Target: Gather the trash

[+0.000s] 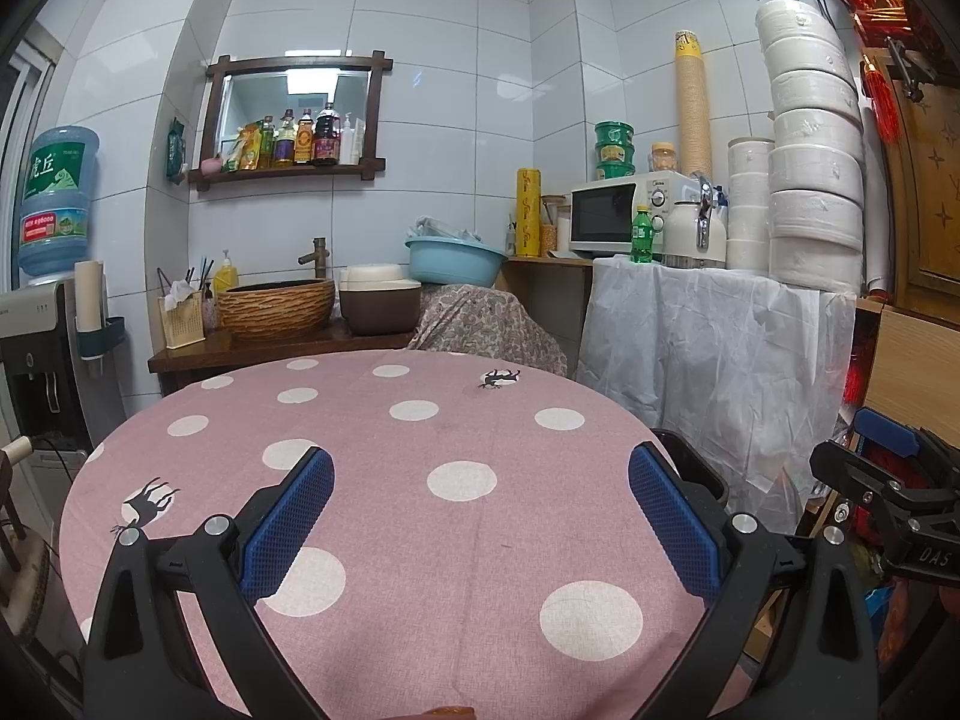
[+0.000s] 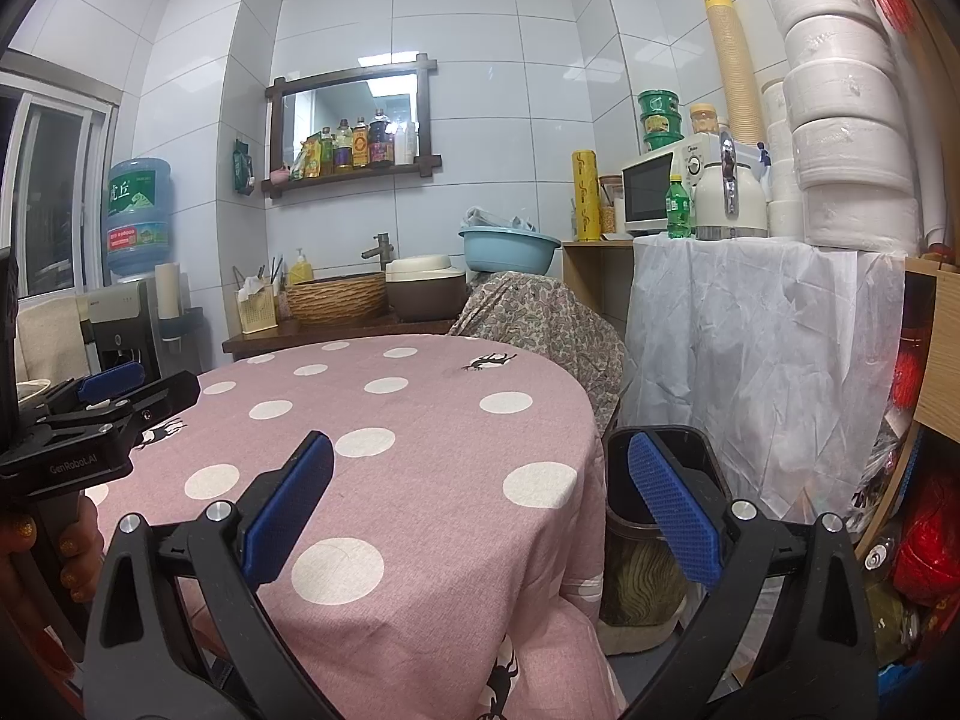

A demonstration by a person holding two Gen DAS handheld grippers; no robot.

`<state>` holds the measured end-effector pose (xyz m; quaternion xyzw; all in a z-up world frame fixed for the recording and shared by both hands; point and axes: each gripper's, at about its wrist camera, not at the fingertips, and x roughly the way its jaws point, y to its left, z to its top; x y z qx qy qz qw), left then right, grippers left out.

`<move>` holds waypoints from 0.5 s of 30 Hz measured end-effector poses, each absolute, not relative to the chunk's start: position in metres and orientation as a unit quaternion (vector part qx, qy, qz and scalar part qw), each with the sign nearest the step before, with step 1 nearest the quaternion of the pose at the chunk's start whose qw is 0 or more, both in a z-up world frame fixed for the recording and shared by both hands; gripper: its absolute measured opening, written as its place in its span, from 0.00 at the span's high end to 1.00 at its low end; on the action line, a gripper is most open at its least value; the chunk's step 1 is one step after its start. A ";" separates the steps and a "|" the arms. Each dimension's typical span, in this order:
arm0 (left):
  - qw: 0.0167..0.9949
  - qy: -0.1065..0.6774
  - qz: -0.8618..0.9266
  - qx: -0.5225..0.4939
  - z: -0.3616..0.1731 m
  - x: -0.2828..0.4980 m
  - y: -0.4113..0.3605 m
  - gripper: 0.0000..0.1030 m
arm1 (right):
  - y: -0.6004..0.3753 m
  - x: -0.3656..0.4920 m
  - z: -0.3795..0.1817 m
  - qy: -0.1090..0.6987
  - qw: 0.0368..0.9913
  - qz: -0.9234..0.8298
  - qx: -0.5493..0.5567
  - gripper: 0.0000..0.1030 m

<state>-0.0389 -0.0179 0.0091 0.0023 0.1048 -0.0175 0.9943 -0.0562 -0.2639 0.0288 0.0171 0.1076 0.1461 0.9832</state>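
Right hand-held gripper agape, bin just beyond.

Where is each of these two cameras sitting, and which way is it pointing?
Left wrist view: on the left gripper, above the round pink polka-dot tablecloth, facing the tiled wall; its blue-padded fingers are spread, and the right gripper shows at right.
Right wrist view: on the right gripper, over the table's right edge and the dark trash bin below; the left gripper and person's hand show at left.
Both share the table, woven basin and white microwave.
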 end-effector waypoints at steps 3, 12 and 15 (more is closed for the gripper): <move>0.994 0.105 -0.018 0.002 0.009 -0.039 -0.017 0.05 | -0.264 -0.056 0.029 0.109 0.983 0.146 0.017 0.06; 0.995 0.101 -0.013 0.001 0.006 -0.041 -0.023 0.05 | -0.263 -0.056 0.029 0.108 0.983 0.145 0.017 0.06; 0.994 0.106 -0.013 -0.004 0.007 -0.040 -0.026 0.05 | -0.264 -0.056 0.029 0.108 0.983 0.146 0.018 0.06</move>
